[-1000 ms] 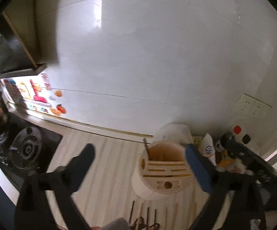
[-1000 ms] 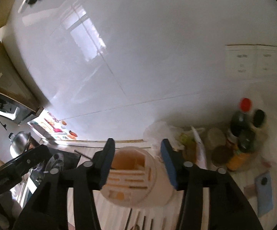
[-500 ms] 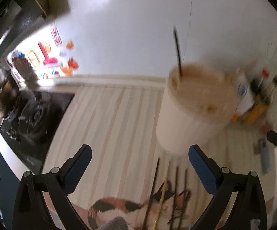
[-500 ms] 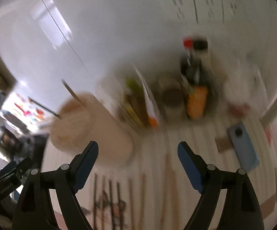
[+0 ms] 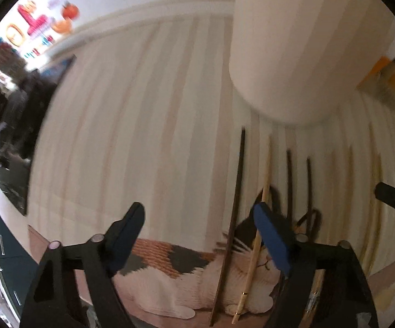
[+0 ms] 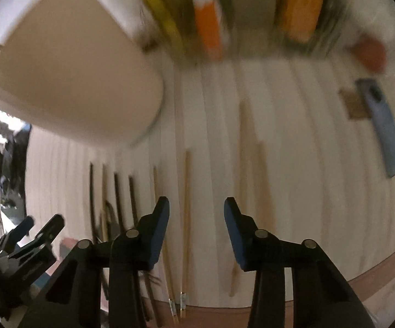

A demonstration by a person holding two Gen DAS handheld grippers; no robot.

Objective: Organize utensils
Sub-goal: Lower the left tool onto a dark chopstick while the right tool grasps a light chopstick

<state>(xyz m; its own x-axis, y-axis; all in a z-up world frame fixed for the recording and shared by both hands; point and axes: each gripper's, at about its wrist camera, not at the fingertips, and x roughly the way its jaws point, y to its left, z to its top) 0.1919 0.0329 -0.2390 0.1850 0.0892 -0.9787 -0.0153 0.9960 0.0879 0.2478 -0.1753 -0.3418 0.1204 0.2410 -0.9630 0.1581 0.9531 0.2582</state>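
Both wrist views look down closely, sharing the chopsticks [image 5: 235,191] [image 6: 187,213].

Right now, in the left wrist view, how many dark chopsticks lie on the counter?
3. One dark chopstick lies left of the pale bamboo chopstick; two more lie right of it, side by side, partly behind the left hand-held gripper, which might hide others.
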